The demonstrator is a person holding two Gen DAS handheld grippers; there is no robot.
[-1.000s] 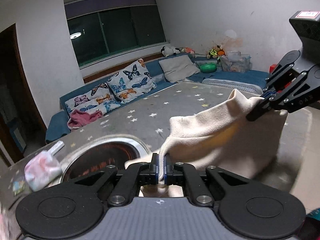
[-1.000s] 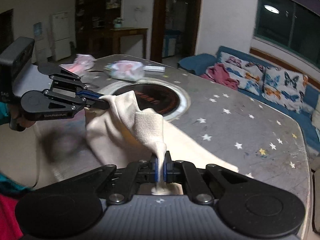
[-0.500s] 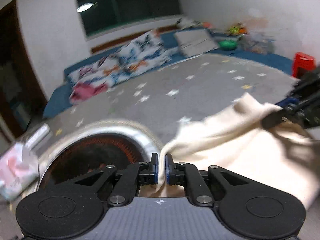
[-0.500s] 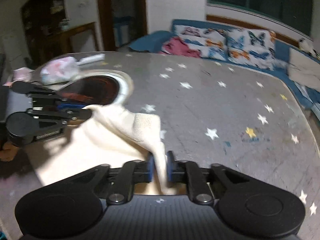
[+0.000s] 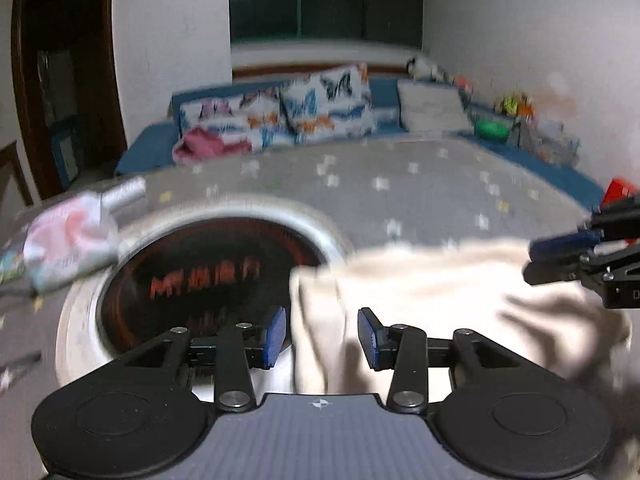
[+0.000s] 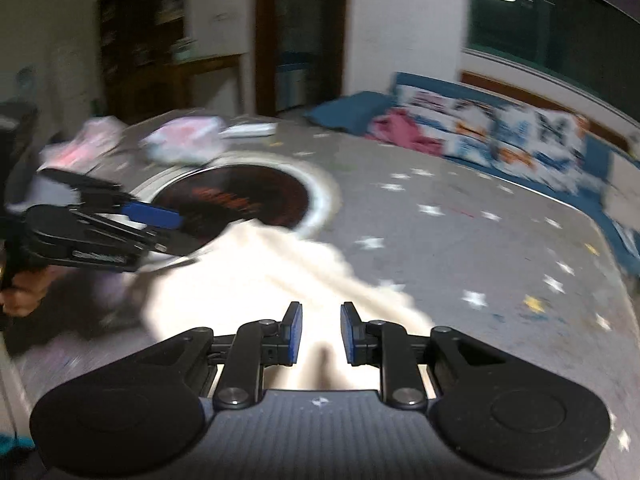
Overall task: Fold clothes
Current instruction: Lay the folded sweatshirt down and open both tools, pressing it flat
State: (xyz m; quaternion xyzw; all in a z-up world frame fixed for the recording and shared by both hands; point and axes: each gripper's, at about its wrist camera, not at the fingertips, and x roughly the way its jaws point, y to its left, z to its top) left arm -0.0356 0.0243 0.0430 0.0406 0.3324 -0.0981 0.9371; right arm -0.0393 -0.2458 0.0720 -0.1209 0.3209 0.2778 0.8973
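Fingers [image 5: 276,334] of the left gripper [image 5: 322,334] have just been opening and stand apart, a fold of the cream cloth [image 5: 432,292] loose between them. Right gripper [image 6: 321,334] is also parted, having just opened, gripping nothing; the cloth lies below on the starred surface [image 6: 460,240], beside the dark round inset [image 5: 192,280].

Blurred red lettering on cooktop [image 5: 200,276], unreadable
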